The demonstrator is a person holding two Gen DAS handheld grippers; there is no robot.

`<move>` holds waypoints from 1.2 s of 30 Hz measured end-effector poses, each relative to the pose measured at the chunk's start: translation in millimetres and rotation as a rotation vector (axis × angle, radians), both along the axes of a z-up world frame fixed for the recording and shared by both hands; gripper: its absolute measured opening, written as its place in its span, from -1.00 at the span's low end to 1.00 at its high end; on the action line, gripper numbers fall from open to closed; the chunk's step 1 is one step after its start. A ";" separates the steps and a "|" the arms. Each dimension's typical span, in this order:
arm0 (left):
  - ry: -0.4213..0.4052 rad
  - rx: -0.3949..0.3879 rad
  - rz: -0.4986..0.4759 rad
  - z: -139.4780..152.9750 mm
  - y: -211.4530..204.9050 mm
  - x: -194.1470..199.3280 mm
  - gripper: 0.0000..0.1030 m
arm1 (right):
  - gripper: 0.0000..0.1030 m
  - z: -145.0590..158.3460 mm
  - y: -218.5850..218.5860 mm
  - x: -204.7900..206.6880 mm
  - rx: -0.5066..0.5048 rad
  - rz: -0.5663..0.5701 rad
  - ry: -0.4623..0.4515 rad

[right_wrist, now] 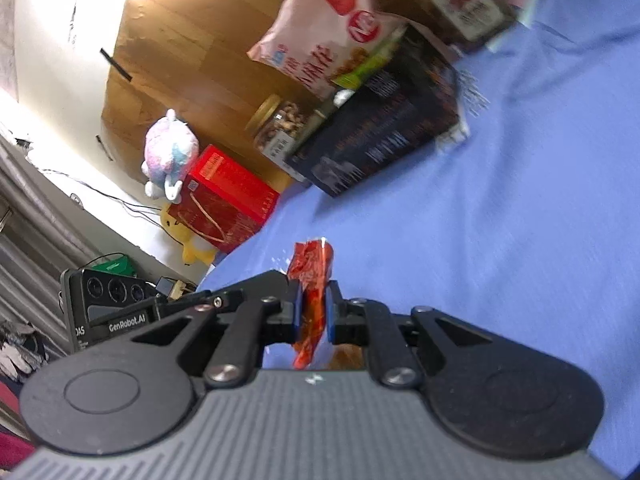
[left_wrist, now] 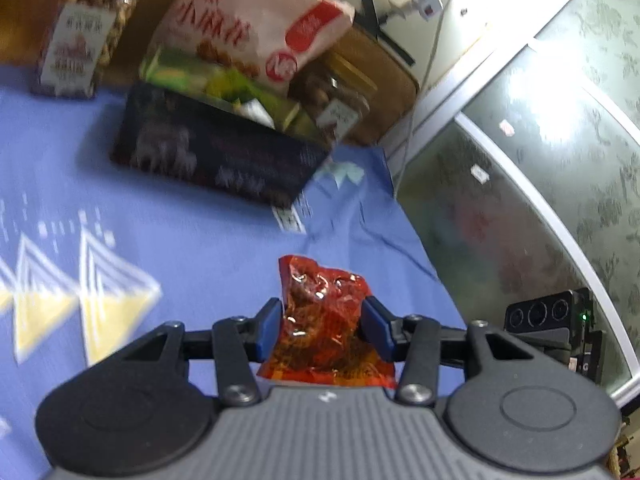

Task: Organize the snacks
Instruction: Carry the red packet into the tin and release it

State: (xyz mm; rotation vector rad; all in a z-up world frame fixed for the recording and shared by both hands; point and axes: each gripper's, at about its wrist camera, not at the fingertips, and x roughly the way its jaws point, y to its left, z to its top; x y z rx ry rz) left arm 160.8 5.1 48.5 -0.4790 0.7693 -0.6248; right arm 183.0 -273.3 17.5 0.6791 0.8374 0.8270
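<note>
My left gripper (left_wrist: 322,322) is shut on a crinkled red snack packet (left_wrist: 320,304), its blue pads pressing both sides, held above the blue cloth. My right gripper (right_wrist: 314,310) is shut on a second red snack packet (right_wrist: 313,276), gripped edge-on between the pads. A dark open box (left_wrist: 216,152) stands further back on the cloth and holds a pink-and-white snack bag (left_wrist: 248,20) and green packets (left_wrist: 224,80). The same box (right_wrist: 384,132) and pink bag (right_wrist: 328,24) show in the right wrist view. A jar of nuts (left_wrist: 86,36) stands left of the box.
A second jar (left_wrist: 336,96) sits behind the box against a brown board (left_wrist: 384,76). The cloth's edge drops off at the right, beside patterned glass panels (left_wrist: 540,160). Beyond the table lie a red carton (right_wrist: 224,200), a plush toy (right_wrist: 170,152) and the other gripper's camera unit (right_wrist: 104,300).
</note>
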 end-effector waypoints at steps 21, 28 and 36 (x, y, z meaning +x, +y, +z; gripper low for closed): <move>-0.103 0.094 0.171 37.5 20.9 168.6 -0.14 | -0.72 32.1 66.9 162.6 -0.058 0.033 -0.102; -0.106 0.168 0.207 22.7 12.2 186.7 -0.11 | -0.37 33.5 79.7 155.7 -0.265 -0.122 -0.250; -0.199 0.399 0.270 29.9 -4.9 149.3 -0.10 | -0.25 40.1 64.6 105.8 -0.397 -0.275 -0.409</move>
